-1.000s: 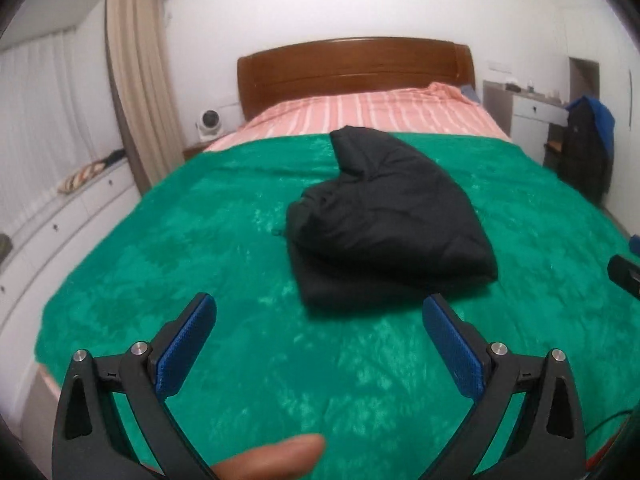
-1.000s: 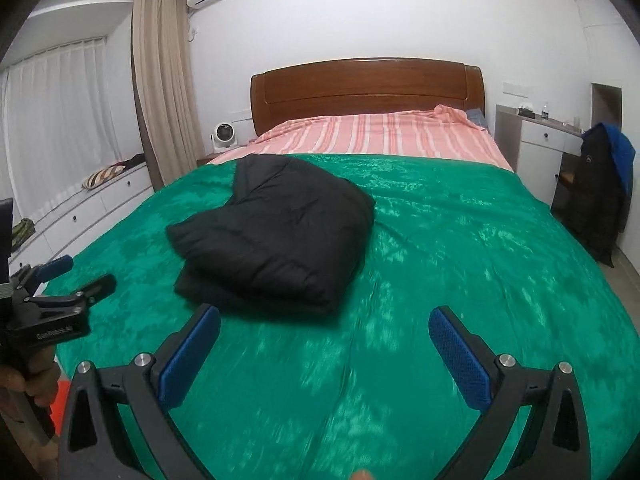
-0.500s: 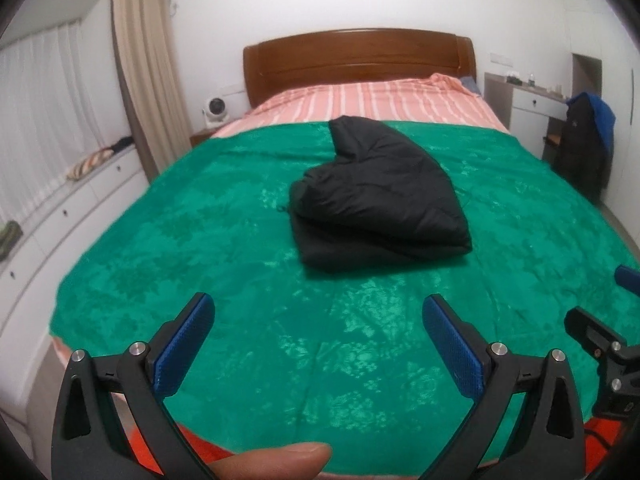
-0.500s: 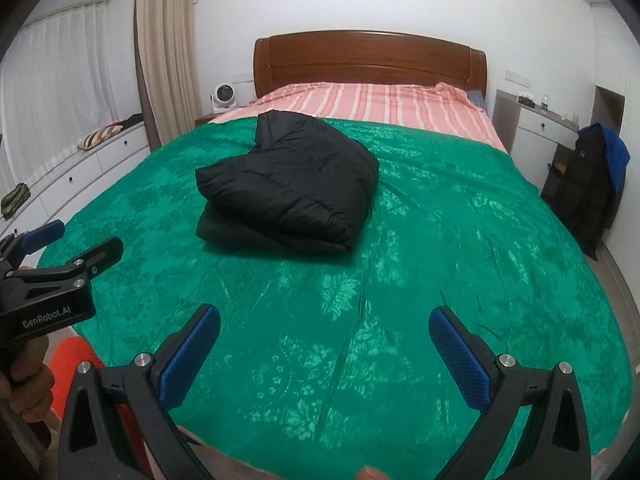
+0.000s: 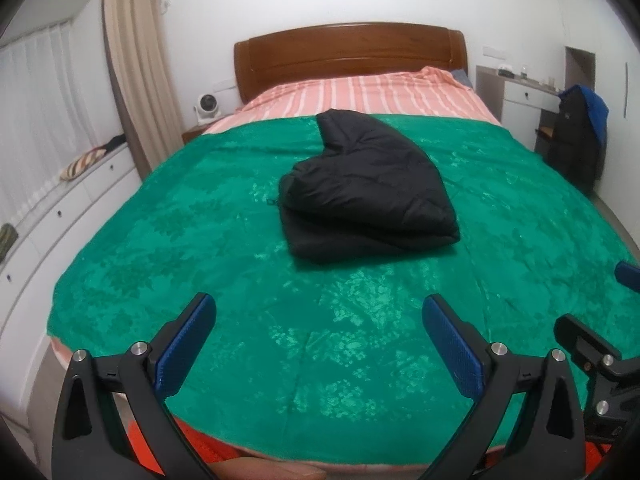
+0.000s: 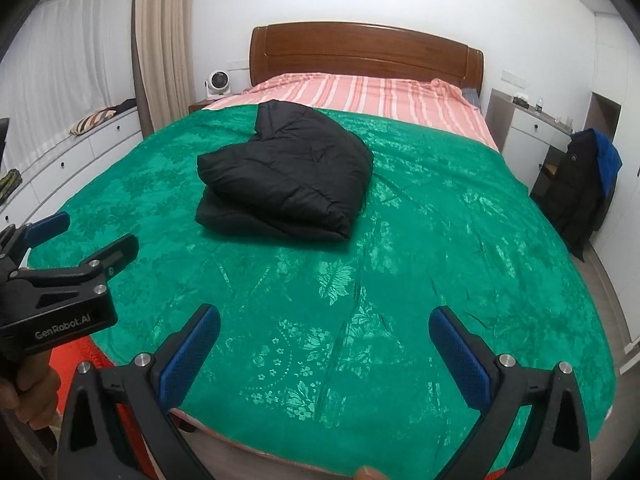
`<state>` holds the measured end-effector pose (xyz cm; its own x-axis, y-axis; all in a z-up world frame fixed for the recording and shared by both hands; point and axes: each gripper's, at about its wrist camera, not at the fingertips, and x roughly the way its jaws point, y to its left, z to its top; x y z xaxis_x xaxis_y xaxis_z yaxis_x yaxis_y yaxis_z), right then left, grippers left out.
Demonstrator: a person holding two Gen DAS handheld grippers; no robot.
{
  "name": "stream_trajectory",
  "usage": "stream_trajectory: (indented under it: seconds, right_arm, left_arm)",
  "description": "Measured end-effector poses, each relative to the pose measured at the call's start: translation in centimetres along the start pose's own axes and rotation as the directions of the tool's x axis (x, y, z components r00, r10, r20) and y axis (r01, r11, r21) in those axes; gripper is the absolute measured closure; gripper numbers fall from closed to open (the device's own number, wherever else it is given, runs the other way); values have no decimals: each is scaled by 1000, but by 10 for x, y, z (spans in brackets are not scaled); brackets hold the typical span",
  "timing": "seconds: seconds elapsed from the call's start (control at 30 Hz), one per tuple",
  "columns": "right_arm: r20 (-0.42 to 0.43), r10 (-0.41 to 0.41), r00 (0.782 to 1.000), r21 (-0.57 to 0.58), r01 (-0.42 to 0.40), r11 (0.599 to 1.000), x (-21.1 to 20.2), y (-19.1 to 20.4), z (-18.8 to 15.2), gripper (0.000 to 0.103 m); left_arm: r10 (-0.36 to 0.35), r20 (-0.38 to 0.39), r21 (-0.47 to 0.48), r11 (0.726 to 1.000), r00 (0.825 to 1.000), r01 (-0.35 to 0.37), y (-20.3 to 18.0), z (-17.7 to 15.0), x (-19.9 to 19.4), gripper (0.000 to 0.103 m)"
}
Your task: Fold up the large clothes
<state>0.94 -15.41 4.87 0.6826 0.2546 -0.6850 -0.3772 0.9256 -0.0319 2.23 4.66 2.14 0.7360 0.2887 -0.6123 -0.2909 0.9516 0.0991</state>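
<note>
A black padded jacket lies folded in a thick bundle in the middle of the green bedspread; it also shows in the right wrist view. My left gripper is open and empty, held back over the foot of the bed, well short of the jacket. My right gripper is open and empty too, at the foot of the bed to the right. The left gripper also shows in the right wrist view, open, held in a hand.
The bed has a wooden headboard and a pink striped sheet. White drawers run along the left wall. A desk and a chair with a dark coat stand at the right. A small fan sits by the curtain.
Both grippers have drawn back from the folded jacket toward the foot of the bed. The jacket has stayed in place. Both grippers stay open.
</note>
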Motion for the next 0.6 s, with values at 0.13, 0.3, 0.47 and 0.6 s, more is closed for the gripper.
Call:
stream_trajectory:
  seconds: [0.13,0.3,0.47,0.6]
  right_arm:
    - [-3,-6,1000,-1,6,1000,-4,2,4,0]
    - [2,-31,1000,2,31,1000,-14,2,7,0]
    - [10,-67,998,18,67,998,-19,-4,10,0]
    - [15,-71,997,21,71,997,-22,-6,10,0]
  left_arm:
    - [-28,-21,-10,1000,999,28,2,2,-2,0]
    - [-17,-5,3,1000,1000,17,1,5,-10,0]
    - [-27,-15,2,1000,1000,27,-2,5,-7,0]
    - [-24,-23,11,1000,999,24,-4,4,-4,0]
